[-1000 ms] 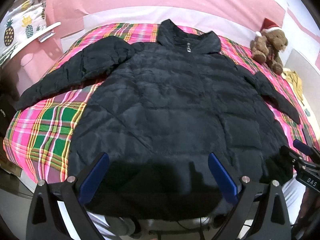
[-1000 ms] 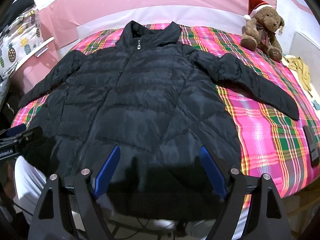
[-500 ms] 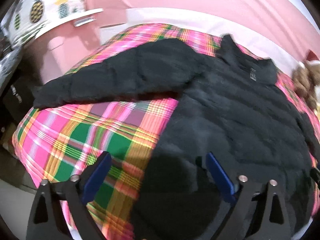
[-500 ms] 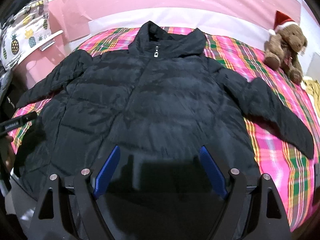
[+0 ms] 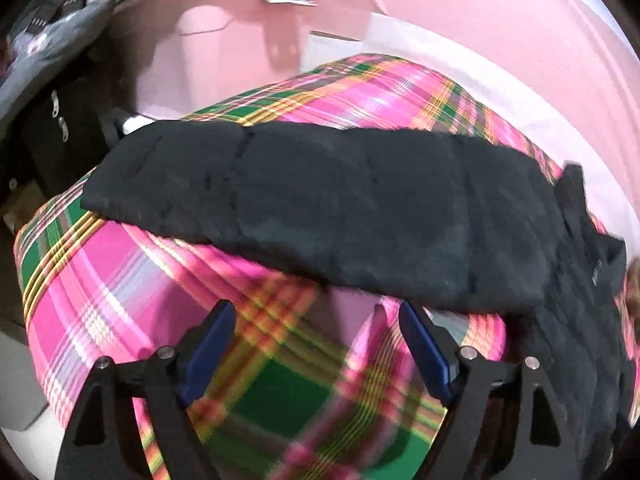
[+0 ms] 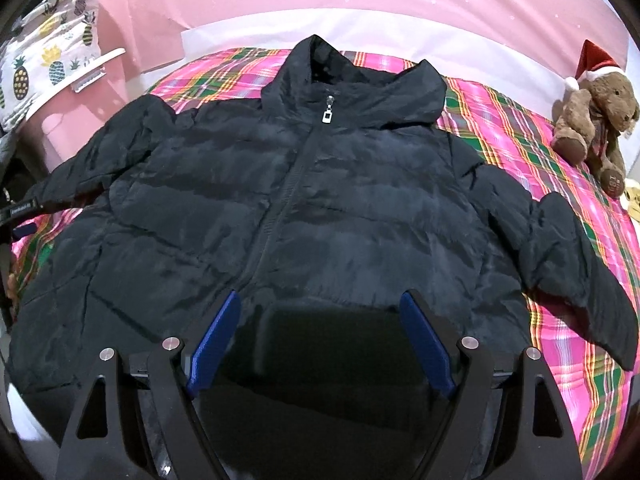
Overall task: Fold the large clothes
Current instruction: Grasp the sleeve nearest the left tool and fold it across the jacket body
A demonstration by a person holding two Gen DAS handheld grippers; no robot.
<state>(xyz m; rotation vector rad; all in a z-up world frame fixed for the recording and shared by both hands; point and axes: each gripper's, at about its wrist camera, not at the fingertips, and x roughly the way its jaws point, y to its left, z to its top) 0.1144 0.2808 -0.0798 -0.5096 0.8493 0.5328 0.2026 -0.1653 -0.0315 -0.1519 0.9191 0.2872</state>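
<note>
1. The left gripper (image 5: 314, 312) is built from black, angular arms, each with a triangular cut-out low down near the bottom edge of its own view.
2. Its fingers (image 5: 208, 350) carry flat, dark blue pads on their inner faces.
3. Round silver screw heads sit on the black arms, two on each side.
4. The right gripper (image 6: 320, 302) has the same build: black arms with triangular openings, blue-faced fingers (image 6: 214, 338) and four silver screws.
5. In the right wrist view, a black part of the left gripper at the left edge bears a small white printed label, too small to read.
</note>
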